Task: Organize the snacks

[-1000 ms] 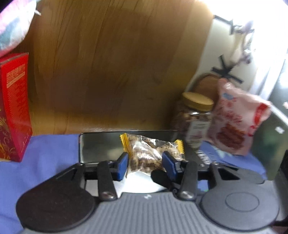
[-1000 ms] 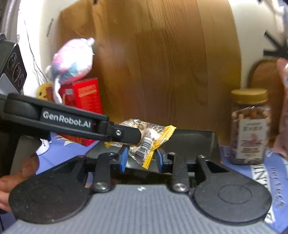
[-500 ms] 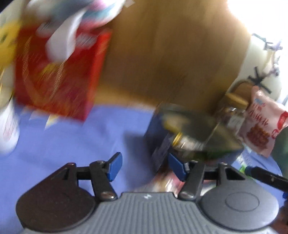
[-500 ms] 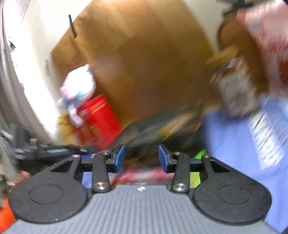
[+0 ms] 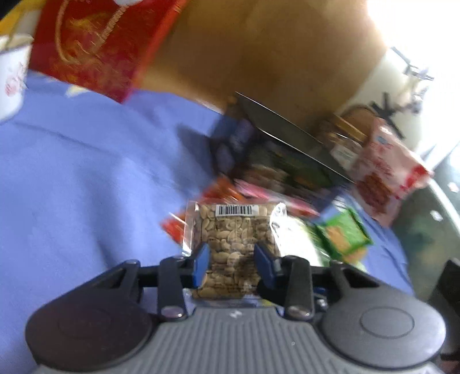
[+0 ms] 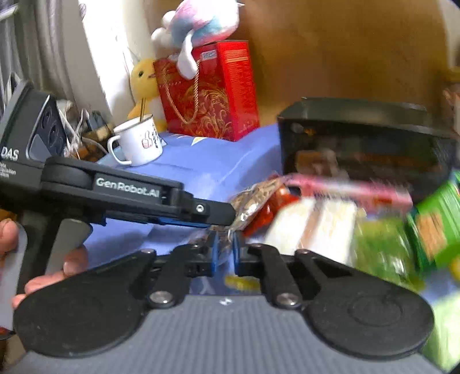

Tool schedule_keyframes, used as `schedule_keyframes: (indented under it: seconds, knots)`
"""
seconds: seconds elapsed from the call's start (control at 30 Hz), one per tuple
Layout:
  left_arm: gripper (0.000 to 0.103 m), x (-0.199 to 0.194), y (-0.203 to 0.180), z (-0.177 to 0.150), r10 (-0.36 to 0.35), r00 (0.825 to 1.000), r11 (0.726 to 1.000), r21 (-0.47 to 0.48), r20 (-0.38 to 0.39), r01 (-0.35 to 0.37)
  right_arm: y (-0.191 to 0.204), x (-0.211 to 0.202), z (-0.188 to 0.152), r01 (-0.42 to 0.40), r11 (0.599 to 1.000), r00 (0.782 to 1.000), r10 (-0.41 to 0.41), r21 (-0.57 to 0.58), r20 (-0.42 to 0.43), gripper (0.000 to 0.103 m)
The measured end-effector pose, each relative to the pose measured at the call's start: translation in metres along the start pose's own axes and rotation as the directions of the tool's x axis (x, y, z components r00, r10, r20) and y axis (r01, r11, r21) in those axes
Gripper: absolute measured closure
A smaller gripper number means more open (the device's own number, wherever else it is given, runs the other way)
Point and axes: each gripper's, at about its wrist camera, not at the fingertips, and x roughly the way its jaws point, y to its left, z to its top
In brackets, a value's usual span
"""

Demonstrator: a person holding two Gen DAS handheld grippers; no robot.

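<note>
My left gripper (image 5: 231, 263) is shut on a clear pack of peanuts (image 5: 231, 230) with a barcode label, held just above the blue cloth. The same pack (image 6: 253, 201) shows in the right wrist view, beyond the left gripper's finger (image 6: 212, 213). My right gripper (image 6: 224, 254) stands nearly closed on an edge of that pack's wrapper. A pile of snack packs (image 5: 258, 187) lies behind, in front of the open dark tin box (image 6: 359, 143). Green packs (image 6: 431, 227) lie at the right.
A red gift bag (image 6: 210, 95) with a plush toy (image 6: 198, 26) on top stands at the back left, with a white mug (image 6: 141, 143) beside it. A nut jar (image 5: 342, 135) and a pink-red snack bag (image 5: 385, 169) stand behind the tin. A wooden panel is behind everything.
Both grippers let go of the yellow-ended pack at the tin, swung down to the pile, and now the left holds the peanut pack, with the right closed on its edge.
</note>
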Motion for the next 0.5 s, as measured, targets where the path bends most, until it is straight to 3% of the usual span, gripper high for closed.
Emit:
schedule_keyframes:
  seconds: [0.1, 0.2, 0.23, 0.3, 0.5]
  knots:
    - [0.069, -0.002, -0.029, -0.019, -0.091, 0.995, 0.994, 0.05, -0.041, 0.093, -0.012, -0.049, -0.019, 0.034, 0.996, 0.997, -0.04, 0.084, 0.072, 0.093]
    - [0.069, 0.001, -0.062, -0.044, -0.136, 0.986, 0.978, 0.146, -0.099, 0.149, -0.026, -0.093, -0.045, 0.101, 0.98, 0.985, -0.122, 0.169, 0.119, 0.093]
    - [0.069, 0.002, -0.07, -0.049, -0.142, 0.984, 0.972, 0.172, -0.106, 0.159, -0.03, -0.1, -0.052, 0.147, 0.971, 0.977, -0.173, 0.19, 0.124, 0.086]
    - [0.069, -0.002, -0.074, -0.053, -0.13, 0.988, 0.973, 0.179, -0.082, 0.142, -0.04, -0.113, -0.065, 0.205, 0.948, 0.964, -0.239, 0.245, 0.117, 0.08]
    - [0.068, -0.019, -0.063, -0.054, -0.111, 0.993, 0.983, 0.142, -0.034, 0.115, -0.038, -0.15, -0.086, 0.216, 0.943, 0.956, -0.257, 0.254, 0.143, 0.074]
